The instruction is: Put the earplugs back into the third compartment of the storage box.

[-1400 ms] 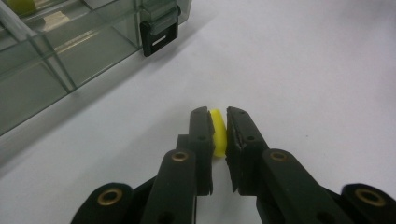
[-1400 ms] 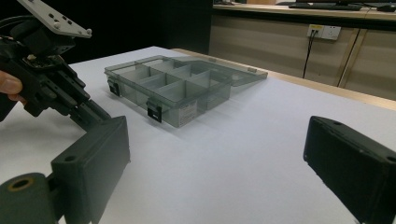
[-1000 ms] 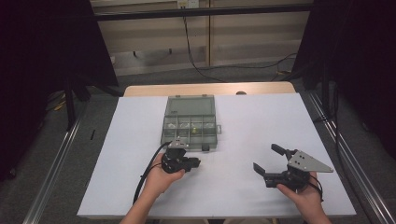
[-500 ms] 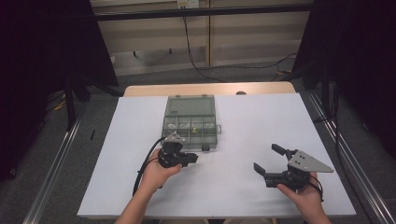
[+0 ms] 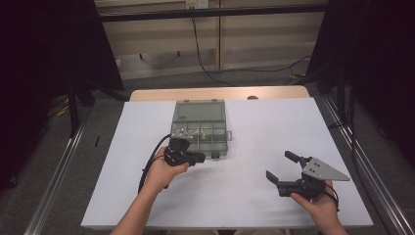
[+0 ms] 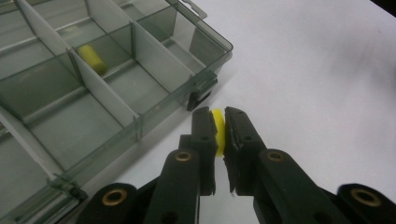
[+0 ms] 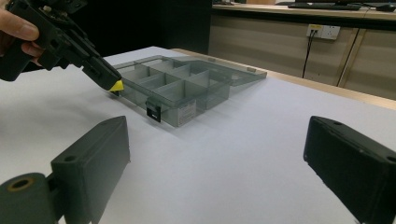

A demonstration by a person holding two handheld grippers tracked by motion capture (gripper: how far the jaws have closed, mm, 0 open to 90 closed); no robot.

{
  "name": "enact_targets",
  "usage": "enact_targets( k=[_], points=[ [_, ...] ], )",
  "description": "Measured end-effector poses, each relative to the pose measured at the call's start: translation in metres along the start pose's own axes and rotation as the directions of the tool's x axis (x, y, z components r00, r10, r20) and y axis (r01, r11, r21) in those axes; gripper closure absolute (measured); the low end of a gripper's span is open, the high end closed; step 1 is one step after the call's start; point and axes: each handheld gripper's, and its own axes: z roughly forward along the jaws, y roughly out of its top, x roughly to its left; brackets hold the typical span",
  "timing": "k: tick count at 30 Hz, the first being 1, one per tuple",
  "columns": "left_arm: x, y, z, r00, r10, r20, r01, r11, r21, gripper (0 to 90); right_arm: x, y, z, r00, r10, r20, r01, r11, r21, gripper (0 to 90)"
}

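Left gripper (image 6: pixel 219 128): jaws pinching a small yellow piece (image 6: pixel 217 130), which sits between the tips.
Yellow piece, location: held above the white table (image 5: pixel 254 196), just beside the front corner of the clear compartment box (image 6: pixel 140 70), outside it.
Box contents: a yellow cylinder (image 6: pixel 92 58) lies in one compartment.
Right gripper (image 5: pixel 284 169): jaws spread wide, nothing between them, well apart from the box.
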Motion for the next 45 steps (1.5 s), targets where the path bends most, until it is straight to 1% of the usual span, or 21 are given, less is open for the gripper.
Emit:
enact_targets(
  k=[6,10,15,18,21,25,27,29,32,33,36,38,40,41,44,45],
  points=[
    [0.002,0.009,-0.001,1.0000,0.001,-0.006,-0.001,1.0000,-0.005,83.0,0.000,0.000,0.000,1.0000,0.002,-0.001,-0.002,1.000,0.000,6.8],
    [0.004,0.015,0.000,0.9999,0.000,-0.011,0.000,1.0000,0.003,83.0,0.000,0.000,0.001,1.0000,0.002,-0.004,-0.002,1.000,-0.001,6.7],
    [0.007,0.021,-0.002,0.9998,-0.002,-0.021,0.002,1.0000,-0.003,83.0,-0.001,-0.001,0.000,0.9999,0.013,-0.001,-0.013,1.000,-0.005,6.4],
    [0.009,0.023,-0.001,0.9997,-0.004,-0.023,0.004,1.0000,0.006,83.0,-0.001,-0.001,0.000,0.9999,0.012,-0.003,-0.012,1.000,-0.005,6.4],
    [0.011,0.026,0.001,0.9996,-0.015,-0.026,0.015,0.9999,0.008,83.0,-0.001,-0.001,0.000,0.9999,0.016,-0.002,-0.016,1.000,-0.006,6.2],
    [0.012,0.030,0.002,0.9995,-0.010,-0.030,0.010,0.9999,0.008,83.1,-0.002,0.000,-0.001,0.9998,0.018,0.000,-0.018,1.000,-0.013,6.0],
    [0.012,0.032,0.003,0.9992,-0.011,-0.038,0.011,0.9999,0.005,83.1,-0.002,0.000,-0.001,0.9999,0.016,-0.002,-0.016,1.000,-0.014,6.0],
    [0.013,0.033,0.002,0.9992,-0.014,-0.036,0.014,0.9999,0.006,83.0,-0.002,0.000,0.000,0.9999,0.015,-0.003,-0.015,1.000,-0.013,6.0],
    [0.016,0.035,0.005,0.9986,-0.022,-0.049,0.022,0.9998,0.004,83.1,-0.002,0.000,0.000,0.9998,0.018,-0.002,-0.018,1.000,-0.012,5.9],
    [0.017,0.035,0.005,0.9985,-0.021,-0.051,0.021,0.9997,0.011,83.0,-0.002,0.000,0.000,0.9999,0.017,-0.002,-0.017,1.000,-0.013,5.9],
    [0.021,0.037,0.007,0.9980,-0.035,-0.052,0.035,0.9994,0.002,83.0,-0.002,0.000,-0.001,0.9999,0.016,-0.003,-0.016,1.000,-0.017,5.9],
    [0.022,0.039,0.007,0.9977,-0.035,-0.058,0.035,0.9993,0.008,83.0,-0.002,0.000,-0.001,0.9999,0.016,-0.004,-0.016,1.000,-0.017,5.9],
    [0.023,0.040,0.008,0.9972,-0.040,-0.064,0.040,0.9992,-0.001,83.0,-0.002,0.000,-0.001,0.9999,0.015,-0.004,-0.015,1.000,-0.016,5.9],
    [0.024,0.041,0.008,0.9971,-0.037,-0.067,0.037,0.9993,0.003,83.0,-0.002,0.000,-0.001,0.9999,0.016,-0.004,-0.016,1.000,-0.015,5.9],
    [0.026,0.043,0.010,0.9965,-0.049,-0.067,0.050,0.9988,0.003,83.0,-0.002,0.000,-0.001,0.9999,0.015,-0.005,-0.015,1.000,-0.018,5.9],
    [0.026,0.044,0.011,0.9964,-0.044,-0.072,0.045,0.9990,0.007,83.0,-0.002,0.001,-0.001,0.9999,0.014,-0.004,-0.014,1.000,-0.018,5.9]
  ],
)
